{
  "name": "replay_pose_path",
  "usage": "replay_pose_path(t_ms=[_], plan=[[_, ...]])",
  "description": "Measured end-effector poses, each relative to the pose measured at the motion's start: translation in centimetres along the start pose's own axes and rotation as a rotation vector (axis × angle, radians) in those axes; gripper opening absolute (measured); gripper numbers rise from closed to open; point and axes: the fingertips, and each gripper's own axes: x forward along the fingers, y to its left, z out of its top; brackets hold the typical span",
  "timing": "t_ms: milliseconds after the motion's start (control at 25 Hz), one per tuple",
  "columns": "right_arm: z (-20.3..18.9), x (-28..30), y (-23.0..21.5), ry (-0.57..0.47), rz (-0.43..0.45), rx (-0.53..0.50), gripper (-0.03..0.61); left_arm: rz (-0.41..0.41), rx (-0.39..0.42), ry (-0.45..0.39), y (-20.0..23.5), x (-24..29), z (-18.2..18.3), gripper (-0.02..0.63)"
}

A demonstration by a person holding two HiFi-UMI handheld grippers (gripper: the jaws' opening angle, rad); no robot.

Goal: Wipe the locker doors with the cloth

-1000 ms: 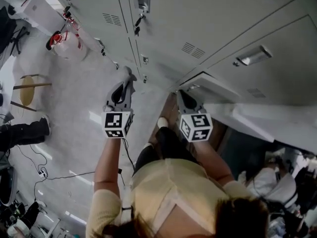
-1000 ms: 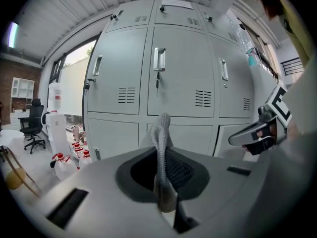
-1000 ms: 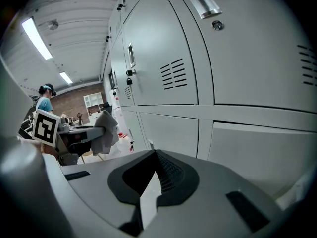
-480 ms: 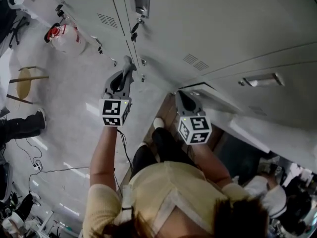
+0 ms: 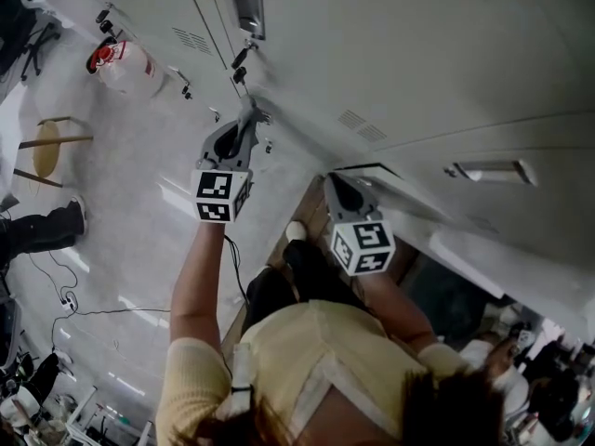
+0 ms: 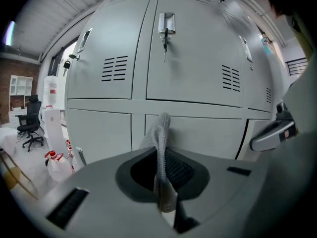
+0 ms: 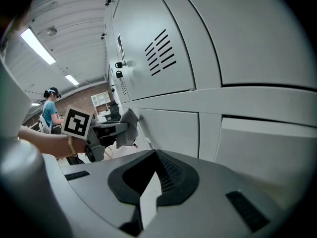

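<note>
Grey metal locker doors (image 5: pixel 400 45) fill the top of the head view and stand right in front of both grippers (image 6: pixel 198 48). My left gripper (image 5: pixel 245 111) is shut on a grey mesh cloth (image 6: pixel 161 143), whose top end is at the lower door just under the horizontal seam. From the right gripper view, the cloth (image 7: pixel 128 127) hangs at the left gripper's tip against the locker face (image 7: pixel 168 120). My right gripper (image 5: pixel 337 182) is lower and to the right, near an open lower locker; its jaws (image 7: pixel 148 195) are shut with nothing between them.
Keys hang in the door locks (image 6: pixel 165 33). A white jug with a red cap (image 5: pixel 125 63) stands on the floor by the lockers, with a wooden stool (image 5: pixel 46 147) and cables (image 5: pixel 79 319) further left. A person (image 7: pixel 49 110) stands in the distance.
The left gripper has moved up and forward with the cloth, reaching the locker face. The right gripper has shifted only slightly to the left.
</note>
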Motion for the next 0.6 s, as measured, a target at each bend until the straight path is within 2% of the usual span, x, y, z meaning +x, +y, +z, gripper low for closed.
replay_pose_path(t_ms=[200, 600], plan=[[-0.2, -0.2, -0.1, -0.002, 0.014, -0.012, 0.003, -0.027, -0.001, 0.003, -1.3, 1.1, 0.3, 0.017], [-1.4, -1.8, -1.7, -0.002, -0.069, 0.052, 0.003, -0.131, 0.014, 0.027, -4.2, 1.2, 0.1, 0.017]])
